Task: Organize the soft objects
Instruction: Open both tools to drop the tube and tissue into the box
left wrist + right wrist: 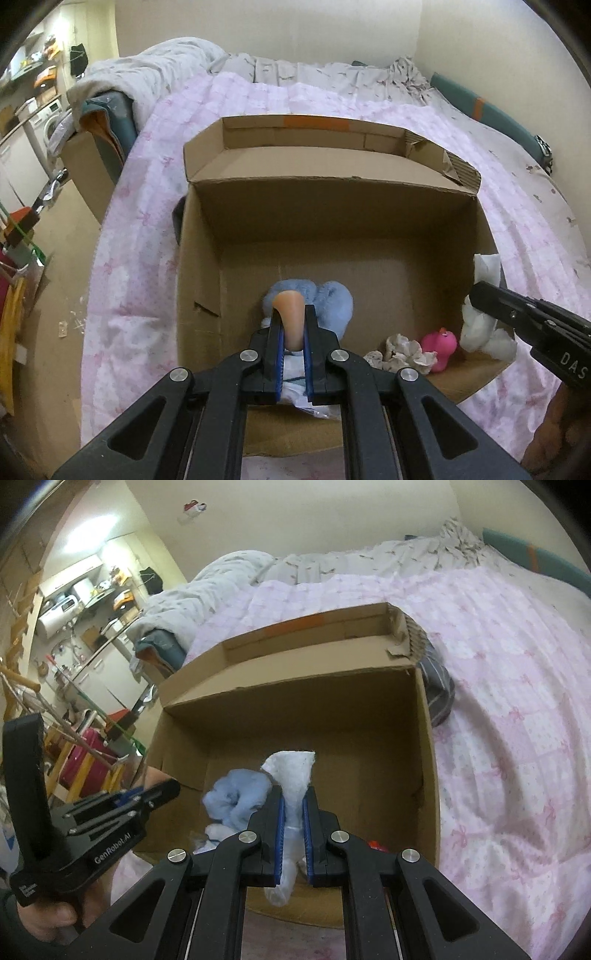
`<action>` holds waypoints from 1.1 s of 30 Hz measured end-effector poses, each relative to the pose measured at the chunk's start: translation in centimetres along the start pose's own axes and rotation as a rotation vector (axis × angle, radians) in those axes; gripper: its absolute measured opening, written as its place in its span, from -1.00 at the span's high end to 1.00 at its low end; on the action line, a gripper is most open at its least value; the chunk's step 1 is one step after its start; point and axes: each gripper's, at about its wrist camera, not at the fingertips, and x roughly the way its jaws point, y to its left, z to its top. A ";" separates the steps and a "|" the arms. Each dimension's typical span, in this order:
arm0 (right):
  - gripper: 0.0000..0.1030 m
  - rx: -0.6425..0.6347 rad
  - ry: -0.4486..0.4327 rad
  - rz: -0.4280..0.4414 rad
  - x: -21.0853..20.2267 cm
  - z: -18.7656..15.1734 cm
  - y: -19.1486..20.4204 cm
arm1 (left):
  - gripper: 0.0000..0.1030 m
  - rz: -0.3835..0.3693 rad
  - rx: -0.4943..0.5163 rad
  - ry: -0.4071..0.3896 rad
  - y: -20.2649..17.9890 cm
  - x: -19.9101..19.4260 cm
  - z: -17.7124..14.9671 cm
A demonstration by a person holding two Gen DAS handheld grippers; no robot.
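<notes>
Hovering over the cardboard box (207, 258) on the bed (140, 206), left tool (292, 314) pinches a peach toy (291, 317); right tool (293, 801) clamps white cloth (291, 771), both poised for dropping inside.

home bedroom | bed (258, 122) with quilt | washing machine (50, 123)

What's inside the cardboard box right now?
Inside the cardboard box: blue plush, pink toy, crumpled patterned cloth. The gripper jaws hide the near floor, so anything under them cannot be seen.
</notes>
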 end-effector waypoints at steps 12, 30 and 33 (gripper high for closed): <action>0.79 0.040 0.046 -0.040 1.2 -0.5 -1.0 | 0.82 -0.017 -0.040 -0.006 0.4 -0.1 -0.1; 0.79 0.044 0.046 -0.038 1.4 -0.6 -0.9 | -0.25 -0.023 -0.041 -0.019 0.0 -0.8 -0.4; 0.79 0.045 0.046 -0.041 1.3 -0.6 -1.0 | -0.25 -0.005 -0.050 -0.003 0.2 -0.6 -0.4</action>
